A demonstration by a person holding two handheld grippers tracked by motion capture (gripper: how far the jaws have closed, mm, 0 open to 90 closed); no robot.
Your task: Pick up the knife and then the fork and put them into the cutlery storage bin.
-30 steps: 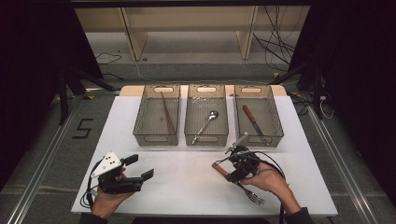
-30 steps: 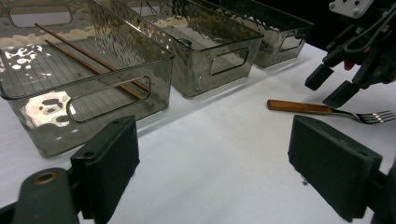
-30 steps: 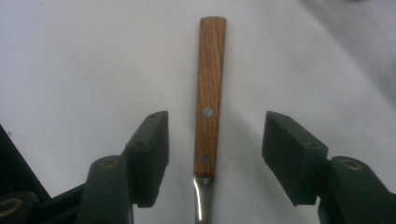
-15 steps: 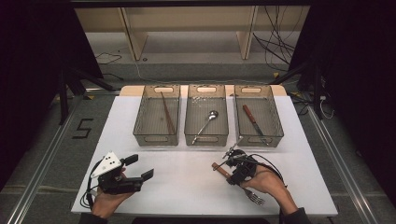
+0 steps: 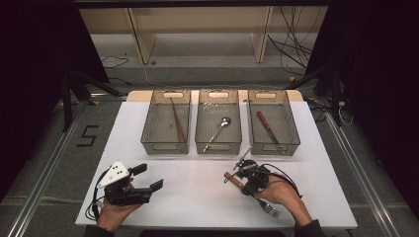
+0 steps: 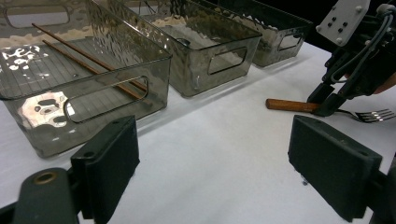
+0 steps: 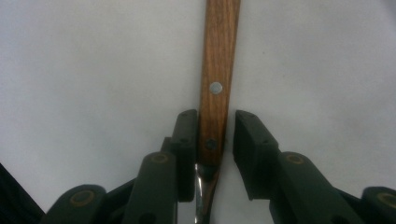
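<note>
The right gripper (image 5: 245,178) sits low over the white table (image 5: 197,192), near its front edge and toward the right. Between its black jaws lies a fork with a riveted brown wooden handle (image 7: 216,93), flat on the table surface. The jaws have just been closing around the handle. In the right gripper view one pad meets the side of the handle; the other stands a narrow gap off it, so the fork is bracketed but not yet clamped. In the left gripper view the steel tines (image 6: 373,115) point toward the right front corner, and the handle end points toward the middle of the table.

The left gripper (image 5: 148,178) rests near the front left corner, jaws spread wide with nothing between them.

Three clear smoked plastic bins stand in a row along the rear half of the table. The left bin (image 5: 148,140) contains brown chopsticks (image 5: 177,120), the middle bin (image 5: 201,143) a steel spoon (image 5: 218,131), and the right bin (image 5: 294,136) a wooden-handled knife (image 5: 267,125).
</note>
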